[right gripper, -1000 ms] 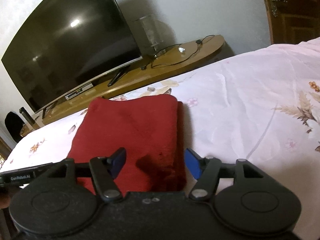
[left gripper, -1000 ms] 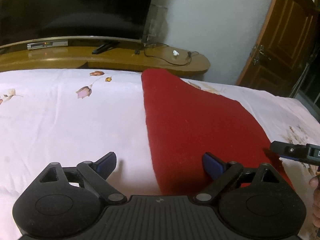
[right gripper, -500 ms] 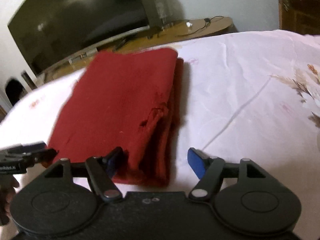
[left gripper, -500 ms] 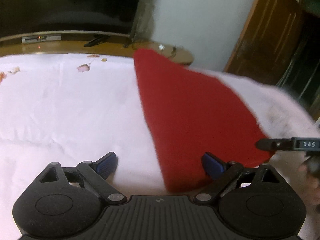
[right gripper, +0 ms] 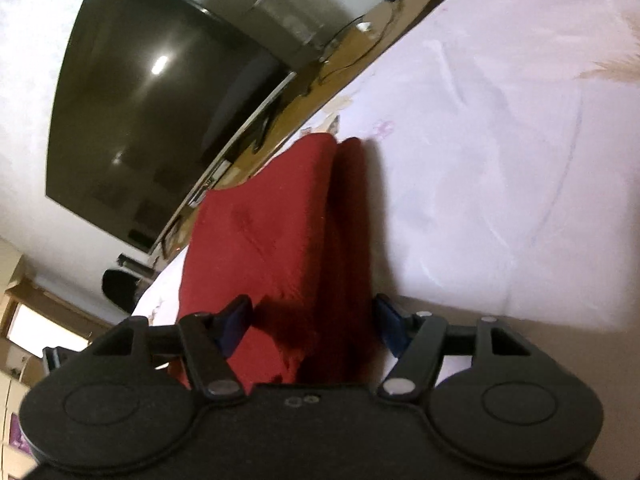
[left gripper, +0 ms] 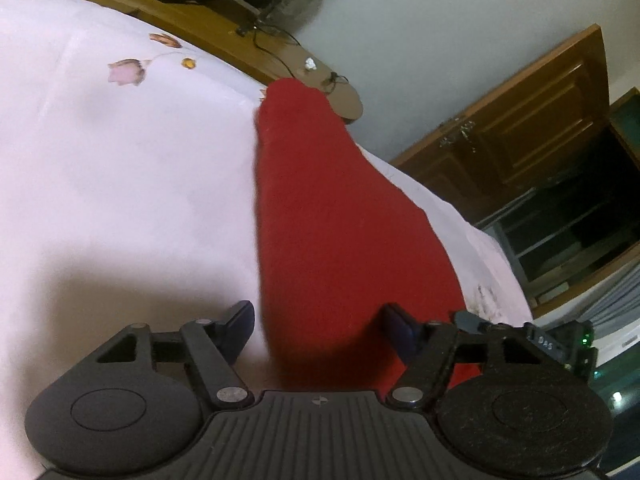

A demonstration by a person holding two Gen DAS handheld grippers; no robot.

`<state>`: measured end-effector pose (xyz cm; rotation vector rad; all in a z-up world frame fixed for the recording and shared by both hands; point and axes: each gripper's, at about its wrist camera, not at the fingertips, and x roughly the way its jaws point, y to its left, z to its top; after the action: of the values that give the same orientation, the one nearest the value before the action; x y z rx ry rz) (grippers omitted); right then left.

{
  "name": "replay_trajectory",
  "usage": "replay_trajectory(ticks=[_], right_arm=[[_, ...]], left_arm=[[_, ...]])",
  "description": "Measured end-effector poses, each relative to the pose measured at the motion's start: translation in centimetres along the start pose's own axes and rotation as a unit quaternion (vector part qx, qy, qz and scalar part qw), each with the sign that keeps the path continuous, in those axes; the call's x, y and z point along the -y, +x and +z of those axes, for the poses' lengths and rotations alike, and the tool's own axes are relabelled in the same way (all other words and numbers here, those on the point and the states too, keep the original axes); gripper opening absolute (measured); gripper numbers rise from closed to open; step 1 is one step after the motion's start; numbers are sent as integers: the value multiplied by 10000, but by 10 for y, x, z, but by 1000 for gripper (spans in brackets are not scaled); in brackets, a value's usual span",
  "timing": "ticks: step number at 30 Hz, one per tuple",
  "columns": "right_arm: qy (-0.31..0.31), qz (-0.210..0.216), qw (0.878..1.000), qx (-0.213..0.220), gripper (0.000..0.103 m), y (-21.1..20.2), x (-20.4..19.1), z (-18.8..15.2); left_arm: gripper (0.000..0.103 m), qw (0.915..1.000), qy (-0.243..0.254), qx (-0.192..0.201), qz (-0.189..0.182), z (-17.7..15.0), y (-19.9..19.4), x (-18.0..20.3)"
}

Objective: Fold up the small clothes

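Note:
A folded red cloth (left gripper: 340, 220) lies lengthwise on a pale pink floral bedsheet (left gripper: 120, 168). My left gripper (left gripper: 320, 326) is open, its fingers straddling the cloth's near left corner. The other gripper (left gripper: 560, 344) shows at the right of that view. In the right wrist view the cloth (right gripper: 260, 232) shows stacked layers along its right edge. My right gripper (right gripper: 312, 320) is open, with the cloth's near right corner between its jaws. Both views are tilted.
A wooden TV stand (left gripper: 240, 52) with cables and a large dark TV (right gripper: 160, 120) runs along the bed's far edge. A wooden door (left gripper: 520, 128) stands at the right. Bare sheet (right gripper: 500, 160) lies on both sides of the cloth.
Both grippers have dropped lower and moved onto the near end of the cloth, and both have rolled, so the views tilt. Jaws stay open.

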<state>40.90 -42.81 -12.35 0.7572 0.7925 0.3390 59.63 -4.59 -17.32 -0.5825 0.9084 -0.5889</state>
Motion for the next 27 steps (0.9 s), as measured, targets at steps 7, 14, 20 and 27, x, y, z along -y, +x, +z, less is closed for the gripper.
replay_trajectory(ticks=[7, 14, 20, 27], right_arm=[[-252, 272, 9993, -34, 46, 22, -2, 7], [-674, 193, 9975, 63, 36, 22, -12, 3], [-984, 1, 9945, 365, 29, 9, -36, -4], [-1160, 135, 9919, 503, 29, -10, -73, -12]], left_arm=[[70, 9999, -59, 37, -85, 6, 20, 7], [53, 9938, 931, 305, 534, -4, 21, 41], [44, 9881, 1287, 553, 634, -4, -9, 66], [44, 9874, 1330, 719, 478, 0, -50, 75]])
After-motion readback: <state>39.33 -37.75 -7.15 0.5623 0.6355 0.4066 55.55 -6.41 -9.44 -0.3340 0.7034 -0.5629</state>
